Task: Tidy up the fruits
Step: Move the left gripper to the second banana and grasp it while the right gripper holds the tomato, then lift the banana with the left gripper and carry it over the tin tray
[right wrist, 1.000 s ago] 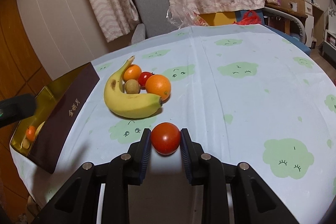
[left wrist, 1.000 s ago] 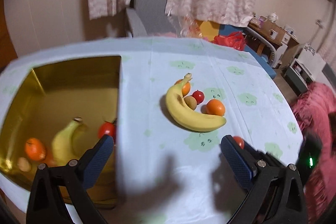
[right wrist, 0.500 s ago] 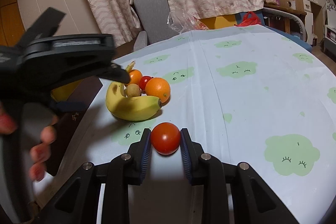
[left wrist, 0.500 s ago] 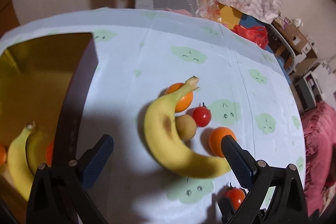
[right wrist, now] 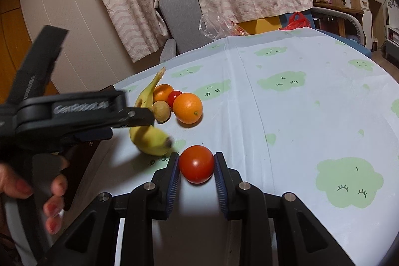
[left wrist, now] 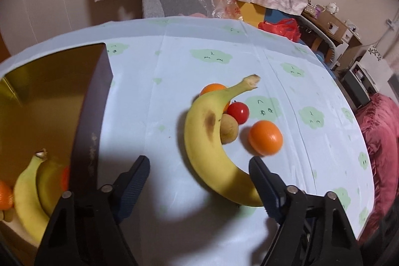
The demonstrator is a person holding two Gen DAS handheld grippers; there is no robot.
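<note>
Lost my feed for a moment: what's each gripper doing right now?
Left gripper: open, jaws just closing in around the banana, pads not yet on it.
Right gripper: shut on the tomato.

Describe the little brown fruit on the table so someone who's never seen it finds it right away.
On the cloud-print tablecloth, find the fruit cluster around the banana. The brown fruit sits in the banana's inner curve, below the small red tomato. It is the only dull, tan, fuzzy-looking piece there.
</note>
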